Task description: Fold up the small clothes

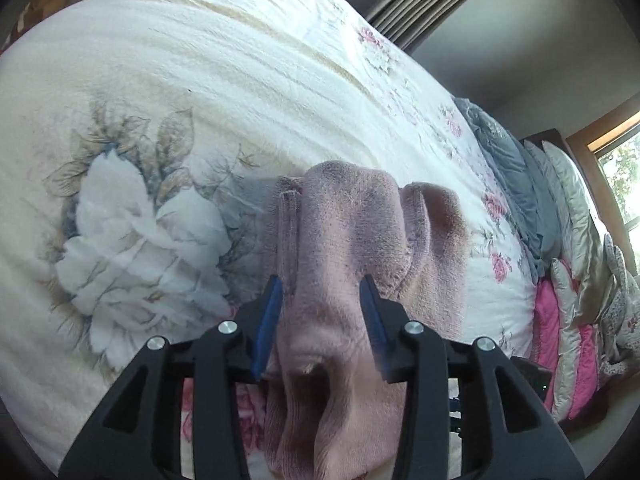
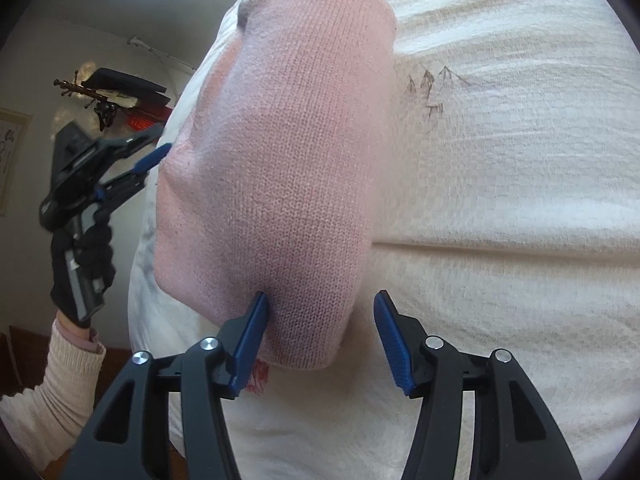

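Item: pink knit garment (image 2: 280,168), small, fine-ribbed, lying on the bed. Seen from the right wrist it lies smooth and rounded like a folded piece; seen from the left wrist the same garment (image 1: 344,280) is bunched into several thick ridges with a hemmed edge along one side.

Support: bed covered by a cream fleece blanket (image 1: 224,80) printed with a large pale flower and grey-brown leaves. A floral sheet with small pink roses (image 1: 496,208) shows beyond the blanket's edge.

Left gripper (image 1: 322,292): black frame, blue fingers (image 1: 269,320). The fingers stand apart, one on each side of a raised fold of the garment; the cloth fills the gap, but they are not pressed together on it. From the right wrist this gripper (image 2: 154,160) appears at the far edge of the garment, held by a hand in a black glove (image 2: 80,268) with a cream ribbed sleeve (image 2: 56,392) below it.

Right gripper (image 2: 322,300): same make, fingers wide apart. The left-hand finger (image 2: 252,336) touches the near rounded end of the garment; the other stands clear over bare blanket.

Surroundings: grey, white and pink pillows (image 1: 560,248) stacked along the bed's far side, a window with a wooden frame (image 1: 616,184), pleated curtains (image 1: 424,0) and a dark wall ornament (image 2: 108,96).
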Demonstrator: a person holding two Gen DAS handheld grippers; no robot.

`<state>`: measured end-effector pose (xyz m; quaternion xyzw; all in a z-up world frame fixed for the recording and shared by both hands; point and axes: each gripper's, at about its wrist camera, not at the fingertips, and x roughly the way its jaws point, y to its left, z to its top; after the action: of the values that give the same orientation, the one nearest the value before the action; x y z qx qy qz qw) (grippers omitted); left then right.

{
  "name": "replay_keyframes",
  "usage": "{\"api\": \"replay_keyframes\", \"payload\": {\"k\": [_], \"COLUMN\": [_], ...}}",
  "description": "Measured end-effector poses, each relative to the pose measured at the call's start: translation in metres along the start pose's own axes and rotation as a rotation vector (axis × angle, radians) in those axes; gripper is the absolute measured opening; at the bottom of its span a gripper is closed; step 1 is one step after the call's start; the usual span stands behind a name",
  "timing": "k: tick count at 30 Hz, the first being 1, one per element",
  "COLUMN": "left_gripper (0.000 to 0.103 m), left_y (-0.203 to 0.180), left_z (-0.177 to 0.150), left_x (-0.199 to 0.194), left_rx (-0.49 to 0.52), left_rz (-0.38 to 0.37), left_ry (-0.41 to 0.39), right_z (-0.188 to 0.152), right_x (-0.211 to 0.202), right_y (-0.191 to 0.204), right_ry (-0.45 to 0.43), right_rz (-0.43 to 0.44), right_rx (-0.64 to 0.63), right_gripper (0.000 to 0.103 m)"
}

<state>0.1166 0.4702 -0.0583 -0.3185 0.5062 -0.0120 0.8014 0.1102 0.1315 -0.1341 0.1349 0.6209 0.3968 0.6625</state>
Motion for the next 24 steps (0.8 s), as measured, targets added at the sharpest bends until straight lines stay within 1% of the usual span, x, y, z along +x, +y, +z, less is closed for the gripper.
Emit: {"api": "replay_keyframes", "payload": {"k": [1,2,3,4,5,6,8,10,11,13,14,15,16,17,18,19,21,24], "left_gripper": [0.038,0.035,0.019,0.011,0.010,0.009,0.009,0.010,0.011,0.015,0.018,0.026,0.041,0.048,0.062,0.068,0.068,0.070], "left_y": [-0.003,-0.006,-0.007,-0.005,0.000,0.006,0.018,0.028,0.031,0.034,0.033,0.032,0.032,0.031,0.032,0.031,0.029,0.029], "left_z": [0.000,-0.001,-0.002,-0.004,-0.007,-0.011,-0.019,-0.026,-0.028,-0.029,-0.029,-0.030,-0.031,-0.032,-0.034,-0.035,-0.038,-0.040], "left_x": [0.007,0.012,0.013,0.011,0.006,0.001,-0.004,0.001,0.004,-0.001,-0.004,-0.008,-0.012,-0.014,-0.013,-0.011,-0.006,0.005], "left_rx": [0.018,0.032,0.040,0.027,0.001,-0.024,-0.051,-0.057,-0.061,-0.069,-0.069,-0.070,-0.068,-0.068,-0.071,-0.072,-0.049,-0.015], "left_rz": [0.006,0.034,0.075,0.067,0.046,0.043,0.056,0.065,0.056,0.009,-0.002,-0.009,-0.019,-0.034,-0.041,-0.048,-0.061,-0.016], "left_ry": [0.012,0.015,0.010,-0.003,-0.021,-0.034,-0.043,-0.018,-0.011,-0.025,-0.034,-0.048,-0.056,-0.055,-0.043,-0.025,0.010,0.051], "right_z": [0.000,0.000,0.000,0.000,0.000,0.000,-0.001,0.000,0.000,0.002,0.003,0.004,0.006,0.008,0.011,0.014,0.021,0.034], "right_x": [0.000,0.000,0.001,0.000,0.000,0.000,0.001,0.003,0.005,0.005,0.003,0.001,-0.002,-0.005,-0.008,-0.011,-0.014,-0.010], "right_y": [-0.001,-0.002,-0.003,-0.004,-0.005,-0.005,-0.005,-0.006,-0.006,-0.005,-0.004,-0.003,-0.001,-0.002,-0.003,-0.004,-0.005,-0.003], "right_ry": [0.000,0.001,0.000,0.000,-0.002,-0.003,-0.004,0.001,0.005,0.009,0.008,0.005,0.000,-0.006,-0.015,-0.023,-0.036,-0.039], "right_rz": [0.000,0.001,0.003,0.003,0.005,0.007,0.015,0.023,0.022,0.014,0.008,0.002,0.001,0.007,0.026,0.046,0.071,0.061], "right_rx": [0.003,0.004,0.006,0.007,0.006,0.006,0.006,0.008,0.004,-0.009,-0.017,-0.025,-0.029,-0.029,-0.025,-0.019,-0.013,-0.028], "right_gripper": [0.057,0.057,0.058,0.060,0.060,0.060,0.060,0.060,0.060,0.060,0.060,0.060,0.060,0.060,0.060,0.061,0.062,0.064]}}
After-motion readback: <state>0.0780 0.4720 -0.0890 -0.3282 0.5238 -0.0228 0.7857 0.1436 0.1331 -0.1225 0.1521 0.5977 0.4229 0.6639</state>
